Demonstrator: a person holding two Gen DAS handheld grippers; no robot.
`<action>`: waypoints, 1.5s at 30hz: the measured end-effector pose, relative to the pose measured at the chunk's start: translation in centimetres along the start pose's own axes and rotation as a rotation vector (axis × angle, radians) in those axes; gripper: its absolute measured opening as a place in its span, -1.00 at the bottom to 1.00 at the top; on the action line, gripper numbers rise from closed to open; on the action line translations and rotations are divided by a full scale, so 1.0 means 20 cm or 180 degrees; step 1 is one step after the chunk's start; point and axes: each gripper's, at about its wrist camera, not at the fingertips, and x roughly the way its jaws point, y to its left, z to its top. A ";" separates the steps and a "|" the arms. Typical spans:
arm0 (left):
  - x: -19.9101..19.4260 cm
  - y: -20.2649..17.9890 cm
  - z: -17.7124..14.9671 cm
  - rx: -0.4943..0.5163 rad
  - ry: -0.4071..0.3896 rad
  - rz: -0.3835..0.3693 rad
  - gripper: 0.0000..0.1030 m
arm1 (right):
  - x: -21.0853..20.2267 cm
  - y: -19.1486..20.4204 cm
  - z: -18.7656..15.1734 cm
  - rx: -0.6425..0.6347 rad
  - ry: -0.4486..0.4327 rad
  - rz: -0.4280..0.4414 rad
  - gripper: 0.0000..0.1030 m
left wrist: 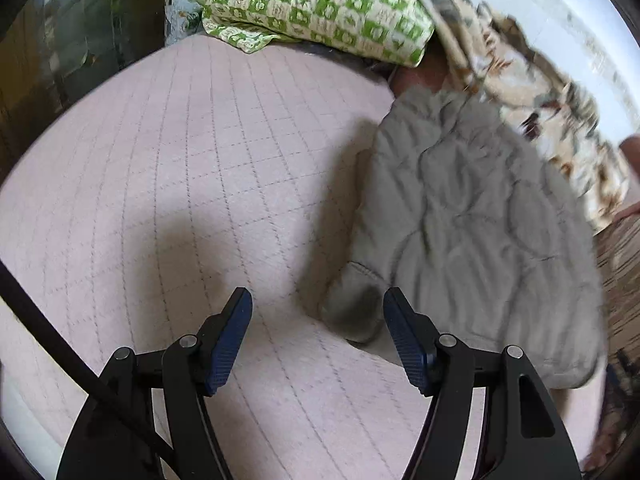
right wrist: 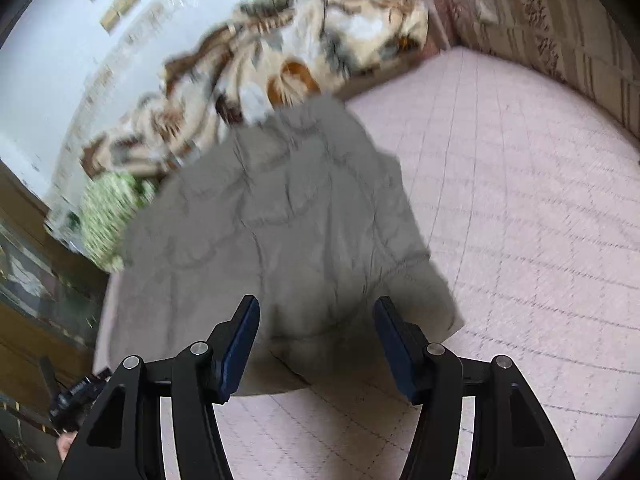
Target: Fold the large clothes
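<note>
Jacket (right wrist: pixel 280 232), grey and quilted, lies on the pink bed (left wrist: pixel 168 184). Left gripper (left wrist: pixel 318 300): jaws wide open, holding nothing, jacket just ahead and to their right. Right gripper (right wrist: pixel 316 308): jaws wide open, empty, above the jacket's near edge.

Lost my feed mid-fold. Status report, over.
Left gripper open, empty, over pink quilted bedspread. Right gripper open, above grey padded jacket. Jacket lies bunched on bed, ungripped. Green pillow and patterned blanket beyond it, not blocking.
</note>
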 end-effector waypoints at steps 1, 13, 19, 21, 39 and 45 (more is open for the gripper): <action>-0.02 0.01 -0.01 -0.0060 0.0008 -0.0090 0.31 | -0.05 -0.01 0.00 0.0024 -0.0084 0.0002 0.27; -0.05 -0.01 -0.13 -0.0201 0.0207 -0.0528 0.45 | -0.13 -0.30 -0.10 0.1003 -0.0022 0.0349 0.37; 0.01 0.04 -0.13 -0.0434 0.0349 -0.0629 0.46 | -0.08 -0.33 -0.12 0.1169 0.0019 0.0312 0.56; 0.02 0.03 -0.13 -0.0496 0.0391 -0.0721 0.46 | -0.04 -0.35 -0.14 0.1255 0.0110 0.0305 0.57; 0.23 0.00 -0.12 -0.1088 0.0240 -0.1024 0.48 | 0.21 -0.33 -0.22 0.1659 0.0172 0.0514 0.59; 0.33 0.02 -0.08 -0.1327 0.0156 -0.0965 0.66 | 0.29 -0.37 -0.17 0.1850 0.0026 0.0542 0.68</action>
